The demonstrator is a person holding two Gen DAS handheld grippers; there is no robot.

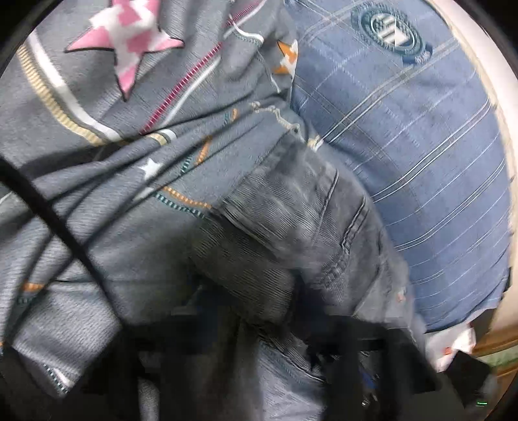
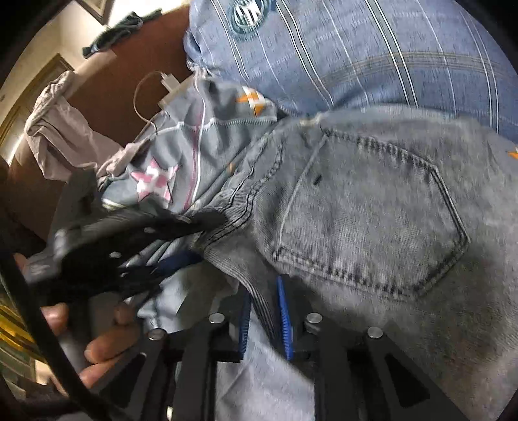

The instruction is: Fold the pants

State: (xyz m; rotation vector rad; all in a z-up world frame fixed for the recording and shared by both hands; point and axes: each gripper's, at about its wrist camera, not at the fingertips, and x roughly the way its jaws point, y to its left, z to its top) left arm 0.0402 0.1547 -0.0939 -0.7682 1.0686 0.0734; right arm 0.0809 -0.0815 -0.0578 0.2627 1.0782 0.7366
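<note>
Now pants [image 2: 356,226] fold between right hand-held gripper [image 2: 264,317] fingers

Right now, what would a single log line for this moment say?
step: folding | right hand-held gripper: shut on jeans edge | left hand-held gripper: at jeans seam, grip unclear | under: star-print bedding | behind: blue plaid pillow

Black tool [image 2: 264,319], apparently blue pads [image 2: 285,320]

No words or numbers can be read; the round crest [image 1: 390,27] on the blue plaid pillow [image 1: 421,155] is too blurred.
</note>
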